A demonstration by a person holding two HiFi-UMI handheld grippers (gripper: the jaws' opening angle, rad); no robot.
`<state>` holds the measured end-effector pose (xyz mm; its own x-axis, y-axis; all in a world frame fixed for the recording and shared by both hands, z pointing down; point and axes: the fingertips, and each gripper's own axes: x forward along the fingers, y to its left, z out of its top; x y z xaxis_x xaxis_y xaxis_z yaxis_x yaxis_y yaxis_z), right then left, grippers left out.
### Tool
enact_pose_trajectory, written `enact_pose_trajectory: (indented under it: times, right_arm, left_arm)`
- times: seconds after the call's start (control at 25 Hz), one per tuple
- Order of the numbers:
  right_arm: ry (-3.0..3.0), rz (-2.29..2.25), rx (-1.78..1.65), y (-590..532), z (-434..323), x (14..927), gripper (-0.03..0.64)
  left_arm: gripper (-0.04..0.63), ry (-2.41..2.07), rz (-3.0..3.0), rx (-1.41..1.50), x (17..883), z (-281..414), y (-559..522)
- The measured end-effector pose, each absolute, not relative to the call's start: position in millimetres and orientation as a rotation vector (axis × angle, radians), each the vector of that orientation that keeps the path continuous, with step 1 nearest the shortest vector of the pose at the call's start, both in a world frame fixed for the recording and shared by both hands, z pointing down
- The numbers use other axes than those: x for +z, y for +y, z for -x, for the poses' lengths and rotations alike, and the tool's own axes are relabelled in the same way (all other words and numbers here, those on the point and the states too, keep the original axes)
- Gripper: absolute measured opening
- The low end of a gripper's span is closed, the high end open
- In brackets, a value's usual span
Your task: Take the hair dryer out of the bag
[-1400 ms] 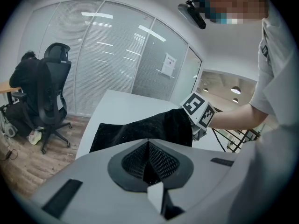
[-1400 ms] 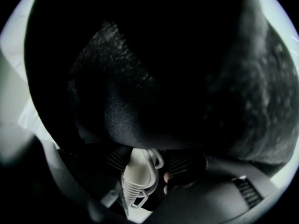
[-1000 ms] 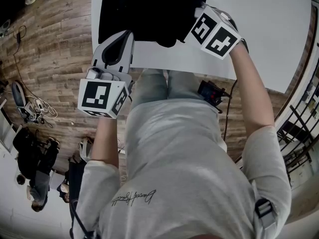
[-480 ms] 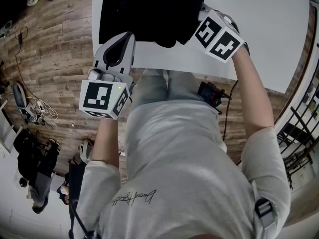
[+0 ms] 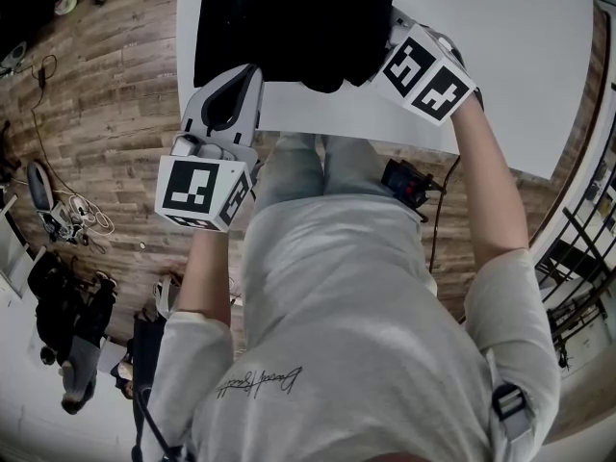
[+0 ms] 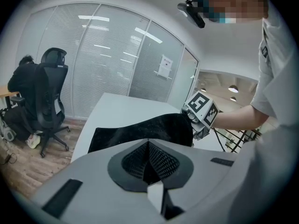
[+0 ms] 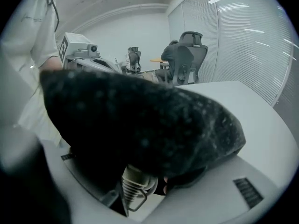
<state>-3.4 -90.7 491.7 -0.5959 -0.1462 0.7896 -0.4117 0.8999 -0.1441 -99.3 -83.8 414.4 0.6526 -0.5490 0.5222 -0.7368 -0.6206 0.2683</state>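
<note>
A black fabric bag [image 5: 284, 22] lies on the white table [image 5: 520, 56], its right end humped up. My right gripper [image 5: 393, 35] reaches into that end, and the fabric hides its fingertips. In the right gripper view the bag [image 7: 140, 120] drapes over both jaws. The beige ribbed cord end of the hair dryer [image 7: 133, 185] pokes out between them, and the jaws stand wide around the dryer. My left gripper [image 5: 237, 73] is shut and empty at the table's near edge, just short of the bag [image 6: 140, 129]. Its fingertips [image 6: 148, 143] meet.
The table's near edge [image 5: 318, 123] runs right in front of the person's body. Wood floor with cables [image 5: 67, 210] lies to the left. A person sits in a black office chair [image 6: 46, 97] by a glass wall with blinds [image 6: 107, 64].
The right gripper has edged slightly toward the near right with the bag's end. The left gripper has kept still.
</note>
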Motion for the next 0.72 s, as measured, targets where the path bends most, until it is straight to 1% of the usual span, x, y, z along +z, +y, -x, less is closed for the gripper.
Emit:
enact_pose_trajectory:
  times: [0.44, 0.6, 0.64, 0.68, 0.72]
  right_arm:
    - [-2.195, -0.417, 0.391, -85.7, -12.9, 489.6, 0.235]
    - [-2.192, -0.428, 0.394, -84.6, -16.9, 489.0, 0.235]
    - [-2.192, -0.427, 0.396, -84.3, -17.4, 489.3, 0.235]
    - [-2.193, -0.427, 0.398, -84.1, -17.8, 489.7, 0.235]
    - [-2.194, -0.428, 0.401, -84.1, -18.1, 490.2, 0.235]
  left_arm:
    - [0.012, -1.000, -2.413, 0.562, 418.3, 98.3, -80.7]
    - [0.015, -0.999, -2.428, 0.683, 437.0, 104.0, -81.1]
    - [0.071, -0.975, -2.444, 0.747, 444.5, 102.8, -80.4]
    - [0.161, -0.940, -2.469, 0.834, 453.0, 100.3, -79.3]
    - [0.215, -0.904, -2.501, 0.938, 461.4, 97.4, -78.5]
